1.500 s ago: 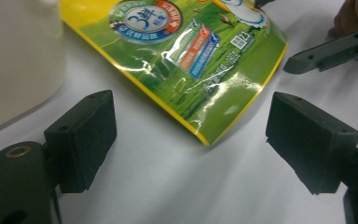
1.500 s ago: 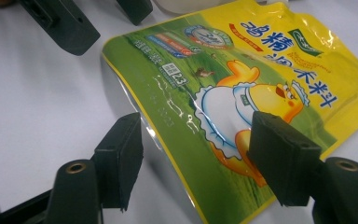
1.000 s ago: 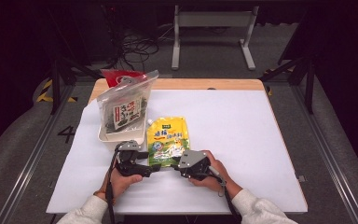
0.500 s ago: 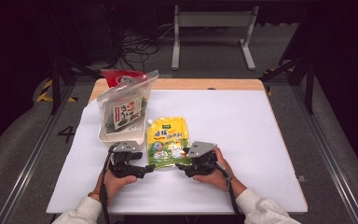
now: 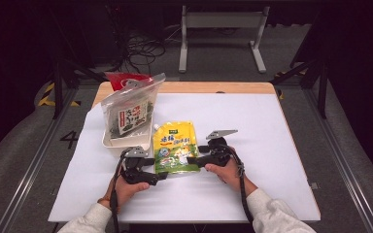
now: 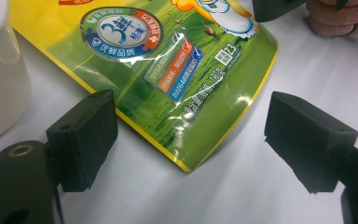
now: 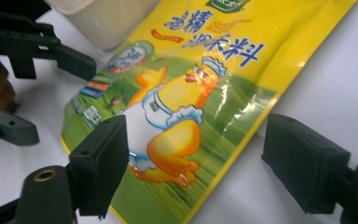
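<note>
Lying flat on the white table (image 5: 281, 145), the yellow spouted pouch (image 5: 175, 148) sits between the two claws, its spout end pointing away from them toward the white tub (image 5: 121, 141) that holds a bag of dried seaweed (image 5: 128, 114). The left gripper (image 5: 161, 175) rests at the pouch's near left corner, its jaws spread wide with nothing pinched; in the left gripper view that green bottom corner (image 6: 191, 158) pokes into the gap without touching either pad. The right gripper (image 5: 192, 160) is at the pouch's right edge; its jaws have just been opening and now stand wide, straddling that edge (image 7: 233, 144) with the pads clear of the film.

The pouch looks soft, glossy and part-filled, so it will probably sag and slide under a loose pinch, and the liquid inside may shift. A sealed flat border seems the safest hold: the bottom seam just ahead of the left claw, or the side seam between the right claw's pads, rather than the bulging, slippery middle.
</note>
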{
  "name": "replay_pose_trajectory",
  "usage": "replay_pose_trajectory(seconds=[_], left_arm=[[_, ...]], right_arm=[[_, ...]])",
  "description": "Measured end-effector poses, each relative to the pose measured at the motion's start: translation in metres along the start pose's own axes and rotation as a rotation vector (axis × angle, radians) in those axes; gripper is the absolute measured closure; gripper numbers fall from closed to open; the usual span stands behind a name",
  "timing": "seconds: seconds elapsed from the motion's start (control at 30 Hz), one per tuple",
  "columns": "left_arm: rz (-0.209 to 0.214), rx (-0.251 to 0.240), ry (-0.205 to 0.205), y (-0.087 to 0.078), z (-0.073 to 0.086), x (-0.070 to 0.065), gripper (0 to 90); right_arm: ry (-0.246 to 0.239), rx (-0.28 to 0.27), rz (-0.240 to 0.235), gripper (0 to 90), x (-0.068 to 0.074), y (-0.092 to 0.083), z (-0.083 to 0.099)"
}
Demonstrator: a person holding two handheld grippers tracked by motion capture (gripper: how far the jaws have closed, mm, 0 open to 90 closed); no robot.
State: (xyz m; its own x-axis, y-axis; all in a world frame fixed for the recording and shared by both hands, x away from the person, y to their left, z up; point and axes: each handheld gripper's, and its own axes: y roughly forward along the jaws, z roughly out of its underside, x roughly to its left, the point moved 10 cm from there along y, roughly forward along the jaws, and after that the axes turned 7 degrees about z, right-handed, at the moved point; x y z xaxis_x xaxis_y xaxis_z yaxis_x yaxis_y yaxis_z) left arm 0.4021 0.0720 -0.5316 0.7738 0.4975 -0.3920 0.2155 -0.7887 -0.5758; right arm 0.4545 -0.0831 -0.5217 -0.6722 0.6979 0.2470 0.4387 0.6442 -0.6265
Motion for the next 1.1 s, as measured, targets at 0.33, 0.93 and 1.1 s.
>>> replay_pose_trajectory(seconds=[0.33,0.93,1.1], left_arm=[[0.039,-0.005,0.001,0.005,-0.002,-0.008,27.9],[0.149,-0.011,-0.065,0.011,-0.002,-0.025,41.3],[0.168,0.025,-0.026,0.011,0.005,-0.036,46.2]], right_arm=[[0.216,-0.022,-0.101,23.9,-0.001,0.001,-0.006],[0.097,0.034,-0.128,38.2,0.015,-0.004,0.007],[0.077,0.047,-0.134,45.0,0.017,-0.019,0.021]])
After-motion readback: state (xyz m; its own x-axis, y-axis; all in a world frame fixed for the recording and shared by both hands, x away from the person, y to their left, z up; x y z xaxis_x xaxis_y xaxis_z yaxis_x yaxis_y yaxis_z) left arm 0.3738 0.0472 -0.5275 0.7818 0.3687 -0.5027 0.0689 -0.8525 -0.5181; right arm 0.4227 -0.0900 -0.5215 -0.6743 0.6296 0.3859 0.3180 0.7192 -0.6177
